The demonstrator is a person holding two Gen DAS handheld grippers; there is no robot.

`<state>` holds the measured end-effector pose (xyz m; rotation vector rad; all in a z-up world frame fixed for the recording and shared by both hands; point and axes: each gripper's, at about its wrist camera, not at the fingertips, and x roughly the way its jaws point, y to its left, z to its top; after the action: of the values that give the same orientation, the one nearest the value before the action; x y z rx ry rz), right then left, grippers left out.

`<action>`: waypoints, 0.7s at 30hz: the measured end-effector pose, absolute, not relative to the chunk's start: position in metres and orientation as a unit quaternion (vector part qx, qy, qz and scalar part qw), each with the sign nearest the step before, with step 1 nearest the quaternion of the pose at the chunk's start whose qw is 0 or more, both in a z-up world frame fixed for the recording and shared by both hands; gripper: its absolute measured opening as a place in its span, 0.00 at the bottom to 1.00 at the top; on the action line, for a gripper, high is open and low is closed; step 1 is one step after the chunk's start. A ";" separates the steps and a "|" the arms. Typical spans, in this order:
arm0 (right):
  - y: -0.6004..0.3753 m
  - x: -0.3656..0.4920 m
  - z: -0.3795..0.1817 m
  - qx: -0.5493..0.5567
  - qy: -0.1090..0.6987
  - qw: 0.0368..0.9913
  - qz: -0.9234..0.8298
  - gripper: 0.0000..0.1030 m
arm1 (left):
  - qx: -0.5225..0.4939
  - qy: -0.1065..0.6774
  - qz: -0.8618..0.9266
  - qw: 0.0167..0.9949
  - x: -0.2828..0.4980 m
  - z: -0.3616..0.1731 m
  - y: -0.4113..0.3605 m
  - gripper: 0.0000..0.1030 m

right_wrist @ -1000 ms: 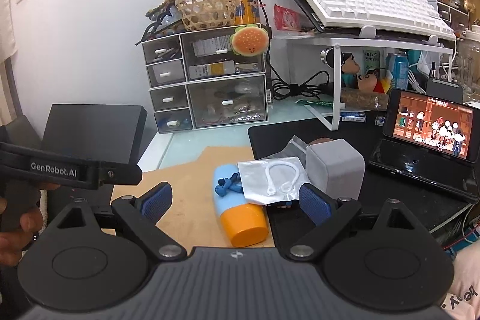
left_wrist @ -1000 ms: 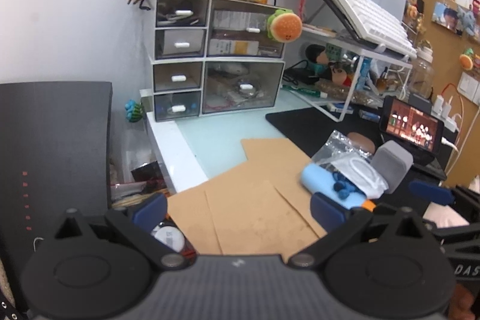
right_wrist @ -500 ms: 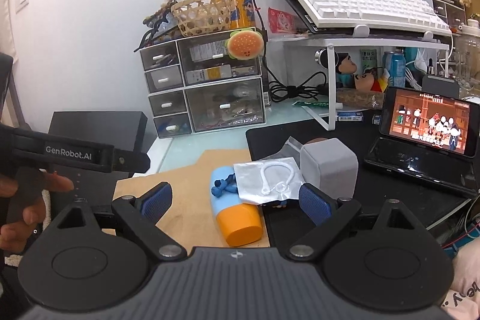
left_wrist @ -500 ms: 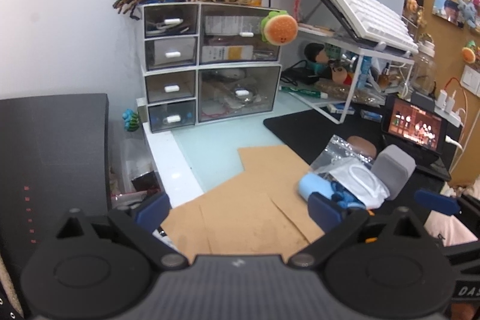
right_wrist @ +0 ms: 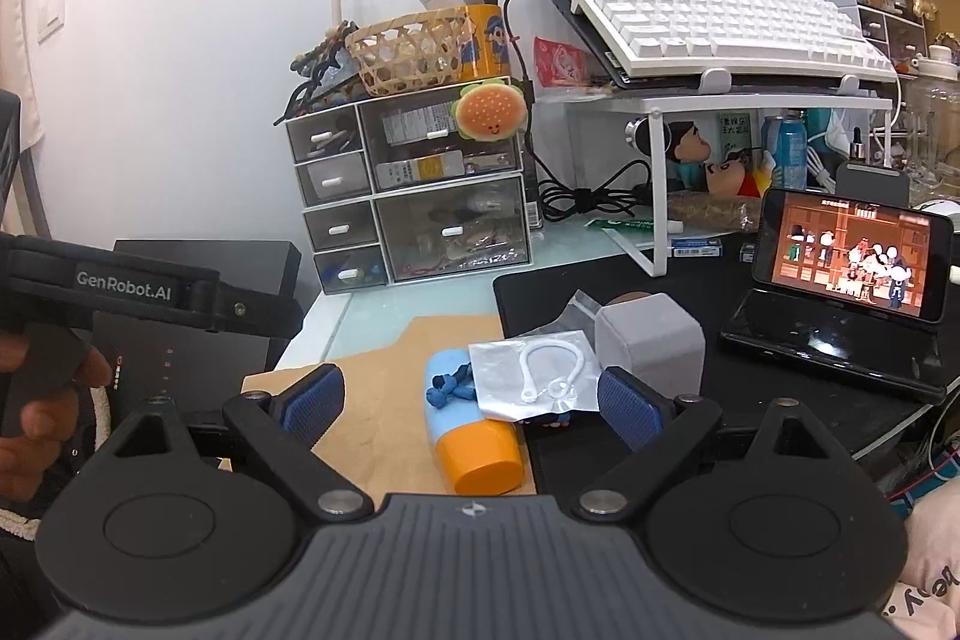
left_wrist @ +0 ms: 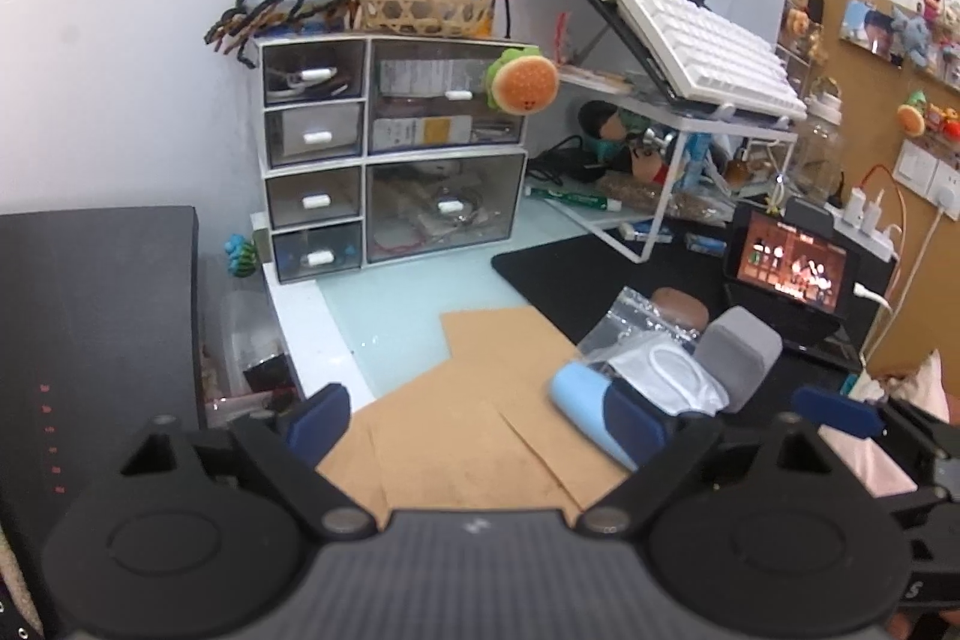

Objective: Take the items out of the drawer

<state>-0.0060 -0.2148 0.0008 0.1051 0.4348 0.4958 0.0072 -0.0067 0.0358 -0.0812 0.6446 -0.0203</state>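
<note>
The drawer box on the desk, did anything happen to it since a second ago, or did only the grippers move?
Only the grippers moved. The left hand-held gripper rose and eased back, so the drawer organizer sits lower in its view. The right hand-held gripper drifted slightly back. Both are open and empty. All drawers are shut, and the blue-and-orange tube, clear bag and grey box lie unmoved.

Through the left wrist view, the drawer unit (left_wrist: 384, 154) sits larger and more toward the centre of the frame than a second ago. In the right wrist view, the left gripper (right_wrist: 144, 289) shifts to the far left edge, slightly lower, and the drawer unit shifts right.
</note>
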 end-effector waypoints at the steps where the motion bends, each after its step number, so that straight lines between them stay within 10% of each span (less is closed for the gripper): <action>1: -0.216 -0.006 0.001 0.053 0.214 0.945 0.243 0.92 | -0.038 0.318 -0.012 0.947 0.007 0.037 -0.008 0.87; 21: -0.229 -0.009 0.004 0.070 0.211 0.943 0.248 0.92 | -0.023 0.331 0.019 0.943 0.015 0.061 -0.031 0.83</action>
<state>-0.0089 -0.2287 0.0035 0.1432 0.4300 0.5054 0.0154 -0.0306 0.0612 -0.0459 0.6749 0.0390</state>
